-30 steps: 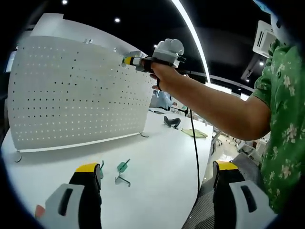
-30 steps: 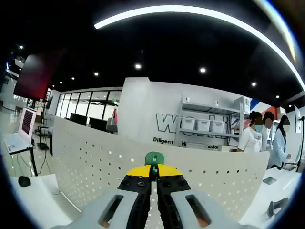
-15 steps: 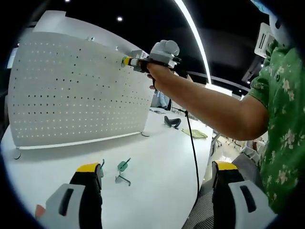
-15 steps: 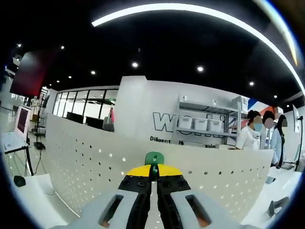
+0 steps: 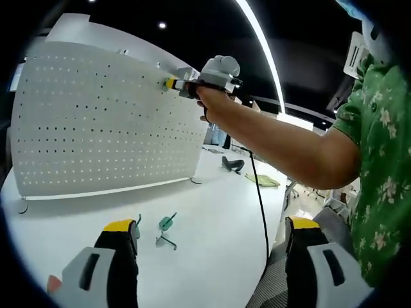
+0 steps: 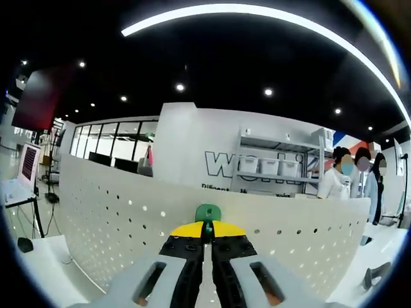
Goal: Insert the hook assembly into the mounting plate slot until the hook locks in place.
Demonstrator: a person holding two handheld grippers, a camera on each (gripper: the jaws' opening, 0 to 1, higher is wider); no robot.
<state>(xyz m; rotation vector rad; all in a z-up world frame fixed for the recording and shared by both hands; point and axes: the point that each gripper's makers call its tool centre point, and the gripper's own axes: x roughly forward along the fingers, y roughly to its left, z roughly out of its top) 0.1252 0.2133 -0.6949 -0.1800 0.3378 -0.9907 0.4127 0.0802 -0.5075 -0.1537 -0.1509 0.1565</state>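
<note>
- White tabletop [image 5: 212, 218] is spreading out under the left gripper [image 5: 212, 253], whose jaws are standing wide apart, gripping nothing.
- Two spare green hooks [image 5: 166, 224] are lying just ahead of its left jaw.
- Right gripper [image 6: 207, 232] is pinching a green hook [image 6: 207, 212] between closed jaws, the rounded green tab poking past the tips.
- It's pressing toward the top edge of the white pegboard [image 6: 128, 218], likely lining up a slot; locked or not, I can't tell.

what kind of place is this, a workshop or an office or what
Most likely an open-plan lab or demo space in an office building. A white pegboard stands on a white table, wall shelves hold storage bins, and the dark ceiling carries a long light strip. People stand behind.
</note>
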